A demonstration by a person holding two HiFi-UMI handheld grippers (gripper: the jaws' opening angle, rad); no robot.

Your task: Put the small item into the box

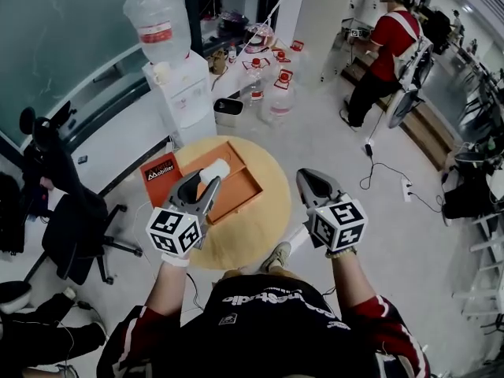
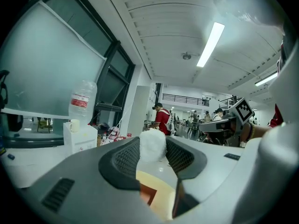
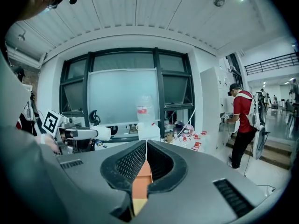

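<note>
An orange shallow box (image 1: 240, 186) lies open on the round wooden table (image 1: 260, 227). My left gripper (image 1: 206, 181) hangs over the box's near left part, shut on a small white item (image 1: 214, 171). In the left gripper view that small white item (image 2: 153, 145) sticks up between the fingertips, with the orange box (image 2: 147, 194) below. My right gripper (image 1: 312, 181) hovers over the table's right edge, shut and holding nothing. Through its jaws in the right gripper view a strip of the orange box (image 3: 141, 181) shows, and the left gripper (image 3: 105, 133) with its white item is at the left.
An orange booklet (image 1: 160, 175) lies on the table's left edge. Behind the table stand a water dispenser (image 1: 177, 69), several water bottles (image 1: 272, 85) and a small bin (image 1: 228, 110). An office chair (image 1: 75, 219) is at the left. A person in red (image 1: 386, 50) stands far right.
</note>
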